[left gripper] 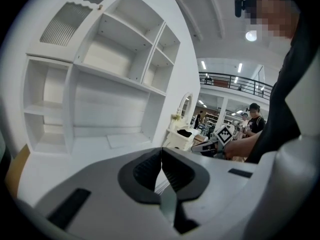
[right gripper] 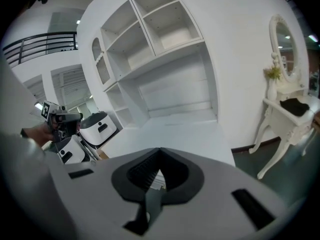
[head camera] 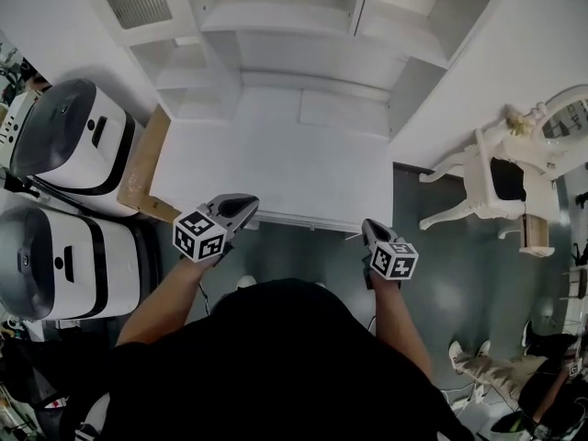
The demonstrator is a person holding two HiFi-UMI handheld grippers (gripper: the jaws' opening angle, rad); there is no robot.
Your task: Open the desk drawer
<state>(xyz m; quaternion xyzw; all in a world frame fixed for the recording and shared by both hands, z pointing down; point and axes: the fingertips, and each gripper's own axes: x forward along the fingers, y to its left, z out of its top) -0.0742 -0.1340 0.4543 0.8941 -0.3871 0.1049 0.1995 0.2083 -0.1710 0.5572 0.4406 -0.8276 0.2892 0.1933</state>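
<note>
A white desk (head camera: 276, 163) with an open shelf unit on top stands in front of me. Its drawer front shows only as a thin strip (head camera: 308, 220) under the front edge, flush with the desk. My left gripper (head camera: 246, 202) hovers at the front edge's left part, jaws shut with nothing between them (left gripper: 161, 150). My right gripper (head camera: 367, 224) sits just off the front edge's right end, a little lower, also shut and empty (right gripper: 160, 150). Neither gripper touches the drawer as far as I can see.
Two white-and-black round machines (head camera: 73, 136) (head camera: 64, 255) and a cardboard sheet (head camera: 142, 168) stand left of the desk. A white ornate dressing table (head camera: 496, 177) with a mirror stands to the right. Dark floor lies below the desk.
</note>
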